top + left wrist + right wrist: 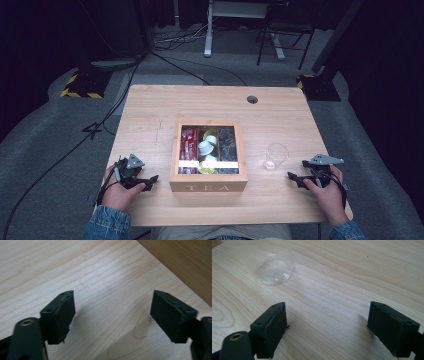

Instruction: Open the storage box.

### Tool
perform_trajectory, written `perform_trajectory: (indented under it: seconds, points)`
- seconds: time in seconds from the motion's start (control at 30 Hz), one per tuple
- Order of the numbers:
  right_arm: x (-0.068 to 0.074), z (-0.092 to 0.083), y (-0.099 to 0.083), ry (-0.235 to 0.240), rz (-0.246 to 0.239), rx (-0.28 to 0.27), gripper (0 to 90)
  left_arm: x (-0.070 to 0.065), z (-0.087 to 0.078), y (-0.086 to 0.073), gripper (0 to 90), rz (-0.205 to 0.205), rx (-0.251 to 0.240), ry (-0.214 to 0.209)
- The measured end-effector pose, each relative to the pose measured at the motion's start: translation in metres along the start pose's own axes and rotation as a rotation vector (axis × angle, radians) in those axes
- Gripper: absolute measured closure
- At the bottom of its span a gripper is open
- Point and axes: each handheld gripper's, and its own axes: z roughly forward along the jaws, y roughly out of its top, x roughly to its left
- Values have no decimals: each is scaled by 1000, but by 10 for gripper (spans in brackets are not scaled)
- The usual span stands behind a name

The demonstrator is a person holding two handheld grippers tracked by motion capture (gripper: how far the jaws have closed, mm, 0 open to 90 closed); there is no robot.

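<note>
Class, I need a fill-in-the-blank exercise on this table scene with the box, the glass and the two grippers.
1. The word on the front of the wooden box with a glass lid is ____.
2. The clear empty drinking glass stands on the wooden table between the box and the ____ gripper.
3. The left gripper has its jaws ____, with nothing between them.

Missing words: TEA; right; open

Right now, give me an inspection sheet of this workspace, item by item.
Surface: light wooden table, bare apart from the items below.
Job's things: wooden tea box with glass lid shut, centre; clear glass upright to its right.
Clutter: nothing seen.
Grippers: left gripper and right gripper both open, empty, low over the table.
Cables: black cable trails across the floor at left.
Surroundings: grey carpet, dark curtains, stand bases.
</note>
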Motion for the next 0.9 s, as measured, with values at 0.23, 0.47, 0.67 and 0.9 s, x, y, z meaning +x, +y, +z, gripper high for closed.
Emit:
perform_trajectory:
  seconds: [0.23, 0.47, 0.67, 0.9]
  points:
    - [0, 0, 0, 0, 0, 0, 157, -1, -17, 14, 275, -19, -10, 4]
    - [0, 0, 0, 0, -1, 0, 157, -5, -34, 25, 286, -19, -48, -17]
    - [0, 0, 0, 1, -2, 0, 157, -11, -45, 31, 286, -22, -90, -38]
    - [0, 0, 0, 1, -2, 0, 157, -27, -51, 39, 301, -39, -165, -99]
